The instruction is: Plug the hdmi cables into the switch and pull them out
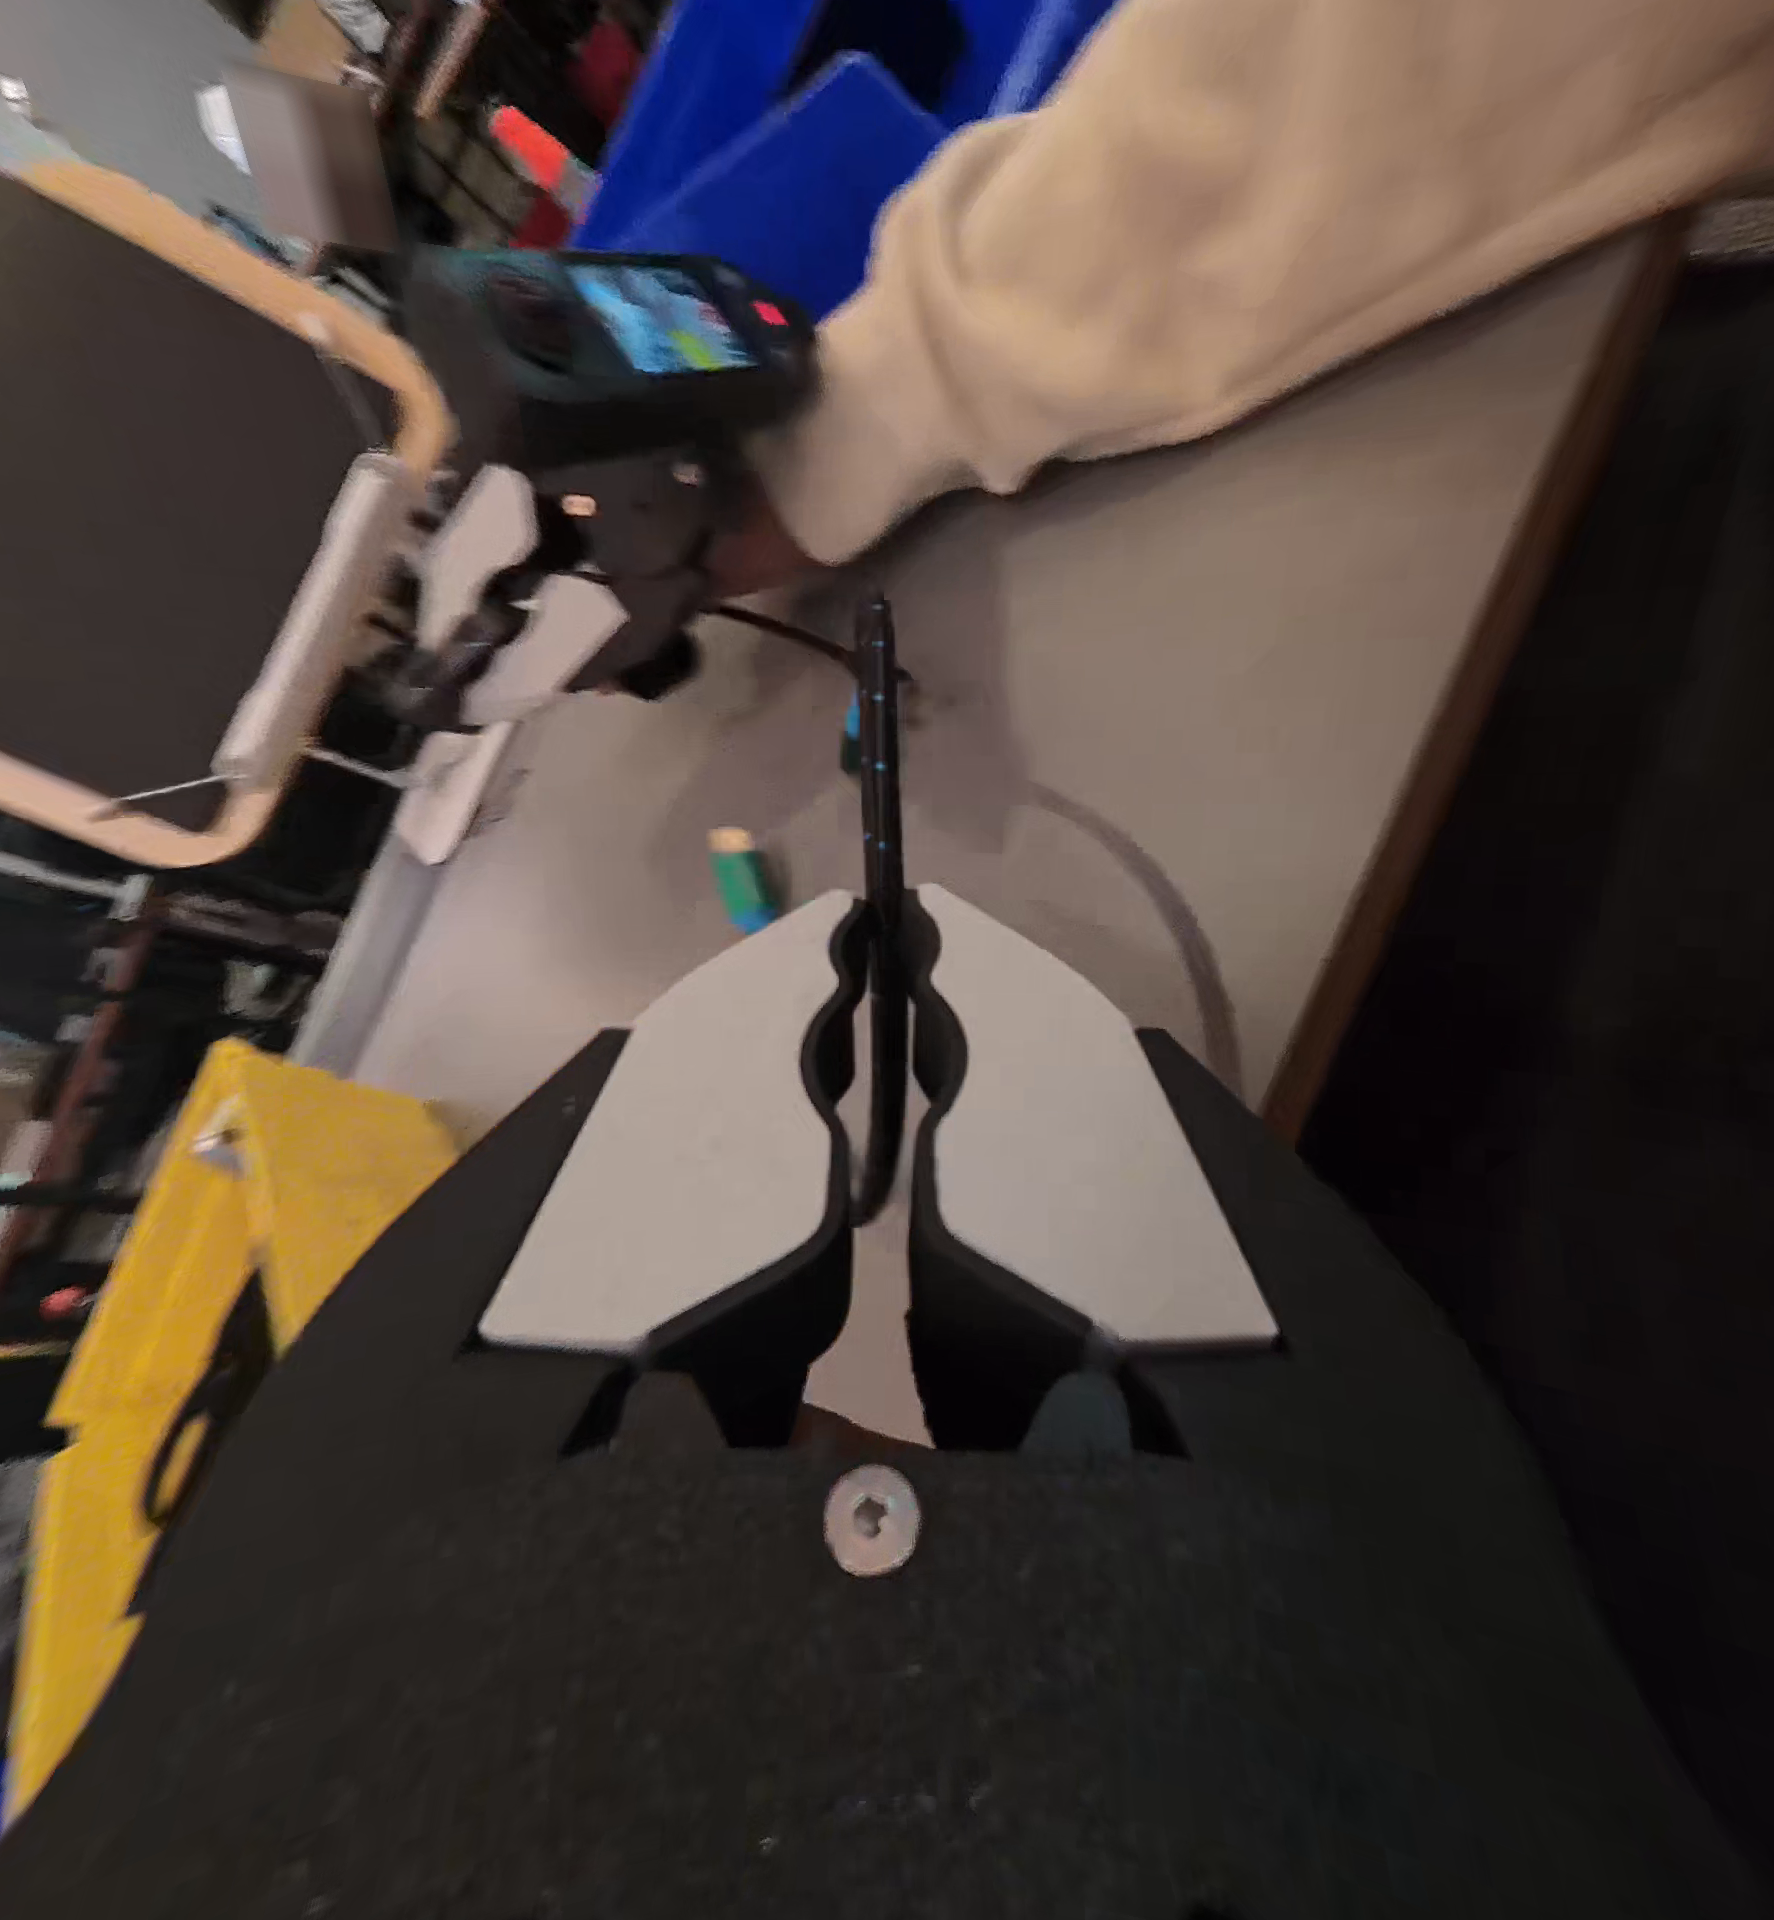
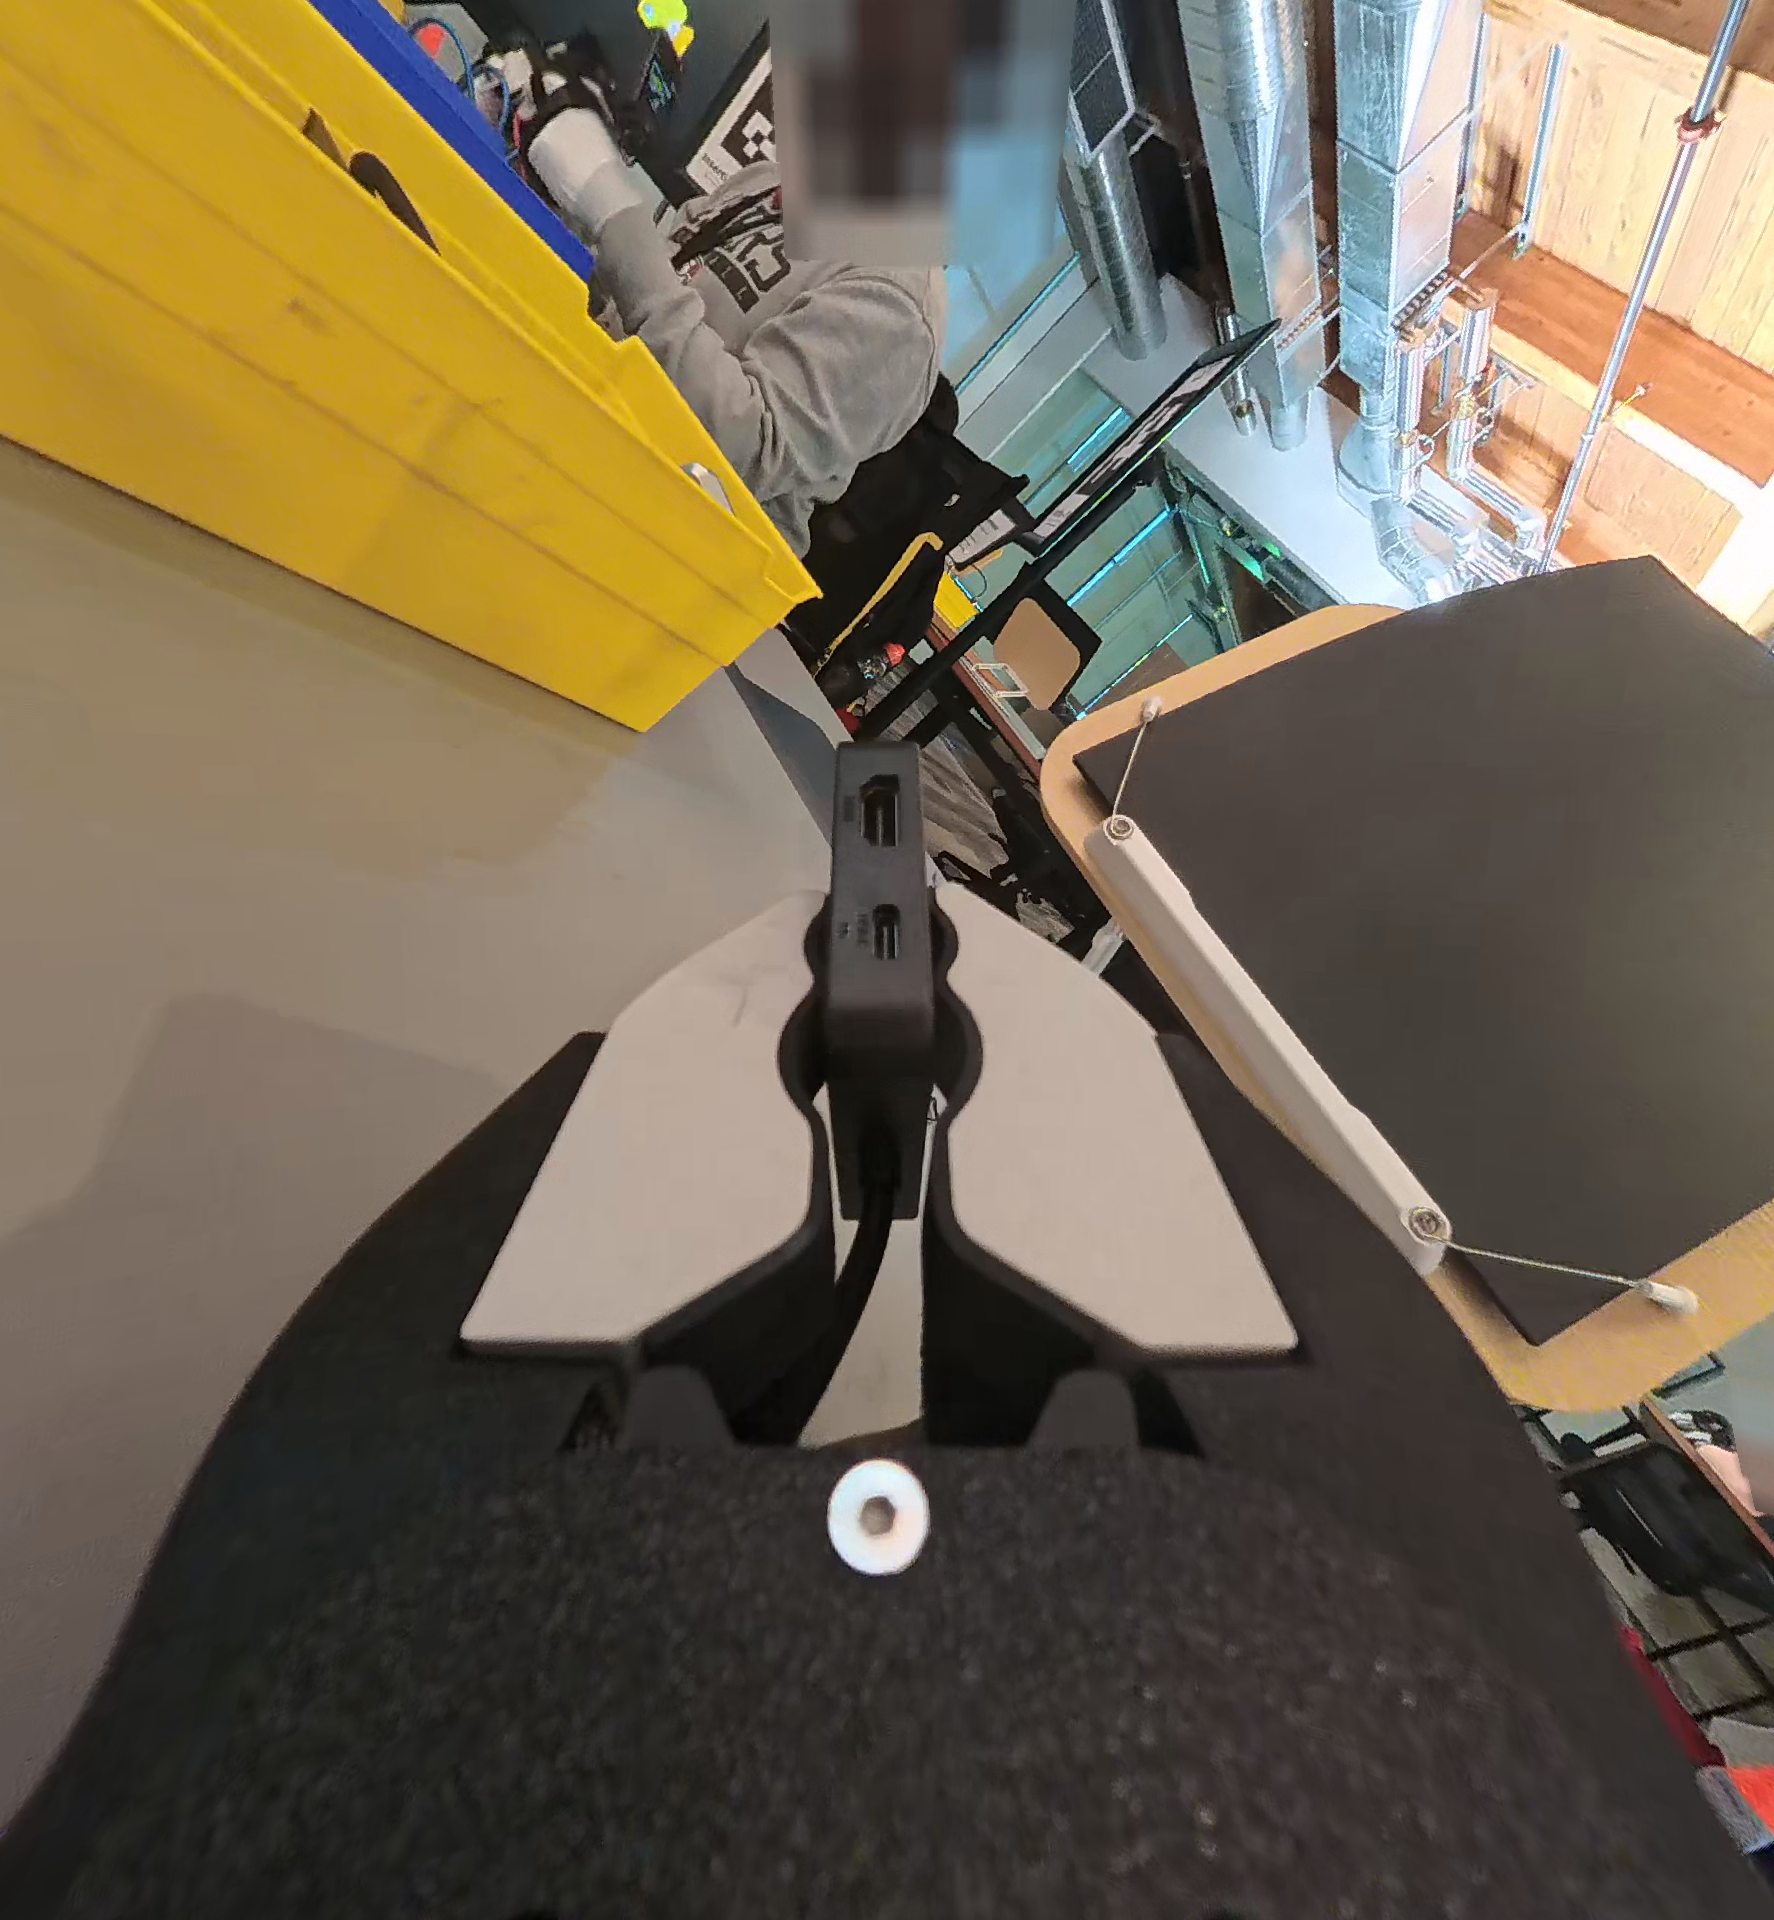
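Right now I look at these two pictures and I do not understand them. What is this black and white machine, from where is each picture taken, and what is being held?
There is no robot. A person holds one hand-held gripper in each hand, and a camera on each looks forward along its two white fingers.

The left wrist view shows the left hand-held gripper shut on a thin black HDMI cable. Farther off is the right hand-held gripper, with the person's cream sleeve behind it. A green connector lies on the grey table.

The right wrist view shows the right gripper shut on the black HDMI switch; its two visible ports are empty. A yellow bin stands on the table.
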A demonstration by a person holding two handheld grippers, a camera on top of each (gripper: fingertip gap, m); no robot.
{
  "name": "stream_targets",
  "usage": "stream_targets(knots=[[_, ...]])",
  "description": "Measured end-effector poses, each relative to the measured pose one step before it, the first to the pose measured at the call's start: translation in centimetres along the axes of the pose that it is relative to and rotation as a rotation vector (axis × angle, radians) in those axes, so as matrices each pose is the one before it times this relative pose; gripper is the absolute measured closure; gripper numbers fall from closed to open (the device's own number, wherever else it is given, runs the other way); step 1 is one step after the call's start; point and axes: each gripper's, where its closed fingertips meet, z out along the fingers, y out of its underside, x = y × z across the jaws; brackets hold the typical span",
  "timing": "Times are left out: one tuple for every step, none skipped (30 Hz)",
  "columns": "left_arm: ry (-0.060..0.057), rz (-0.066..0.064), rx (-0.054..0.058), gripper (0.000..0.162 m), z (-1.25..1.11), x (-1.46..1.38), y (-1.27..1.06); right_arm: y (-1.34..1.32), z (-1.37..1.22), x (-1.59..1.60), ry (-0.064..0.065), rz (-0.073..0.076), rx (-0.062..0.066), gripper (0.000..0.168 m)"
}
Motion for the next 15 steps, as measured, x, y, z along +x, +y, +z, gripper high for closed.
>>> stream_targets(knots=[[0.048, -0.0027, -0.0107, 0.157, 0.636, 1.409, 0.396, -0.031, -0.056, 0.0, -0.0018, 0.0008, 0.0033, 0.154], [0.0251, 0.0015, -0.0195, 0.157, 0.59, 0.935, 0.54, -0.002, -0.015, -0.01, -0.0019, 0.0013, 0.0009, 0.154], [0.0134, 0.0071, -0.0211, 0.157, 0.462, 0.614, 0.609, -0.002, 0.019, 0.035, 0.0021, 0.0006, 0.0001, 0.154], [0.0141, 0.0047, -0.0279, 0.157, 0.376, 0.426, 0.729, 0.037, 0.041, 0.001, -0.0014, 0.0014, -0.0013, 0.154], [0.0108, -0.0053, -0.0303, 0.157, 0.301, 0.197, 0.774, 0.066, 0.039, -0.039, -0.0043, 0.0012, -0.0027, 0.154], [0.0164, -0.0143, -0.0281, 0.158, 0.264, 0.16, 0.753, 0.05, 0.017, 0.048, 0.0017, -0.0005, -0.0008, 0.154], [0.0197, -0.0183, -0.0268, 0.158, 0.205, 0.164, 0.733, 0.039, 0.005, 0.032, -0.0015, 0.0045, 0.0004, 0.154], [0.0102, -0.0203, -0.0238, 0.158, 0.138, -0.006, 0.675, 0.077, 0.026, -0.029, -0.0071, 0.0053, -0.0011, 0.154], [0.0069, -0.0214, -0.0251, 0.158, 0.075, -0.102, 0.709, 0.131, 0.018, -0.118, -0.0115, -0.0012, -0.0017, 0.154], [-0.0031, -0.0207, -0.0204, 0.159, -0.006, -0.302, 0.676, 0.142, 0.009, -0.1, -0.0086, -0.0068, -0.0028, 0.154], [-0.0108, -0.0188, -0.0107, 0.159, -0.093, -0.434, 0.577, 0.118, -0.006, 0.052, 0.0019, -0.0055, -0.0045, 0.154], [-0.0054, -0.0165, -0.0095, 0.159, -0.174, -0.382, 0.581, 0.031, -0.016, 0.123, 0.0049, 0.0027, -0.0006, 0.154], [-0.0004, -0.0161, -0.005, 0.159, -0.262, -0.289, 0.551, -0.032, -0.011, 0.039, -0.0004, 0.0069, 0.0032, 0.154], [0.0102, -0.0211, 0.0023, 0.159, -0.313, -0.121, 0.485, 0.016, 0.003, 0.025, 0.0001, 0.0021, -0.0003, 0.154], [0.0213, -0.0295, 0.0102, 0.159, -0.361, 0.068, 0.385, 0.022, 0.007, 0.011, 0.0012, -0.0019, -0.0008, 0.154]])
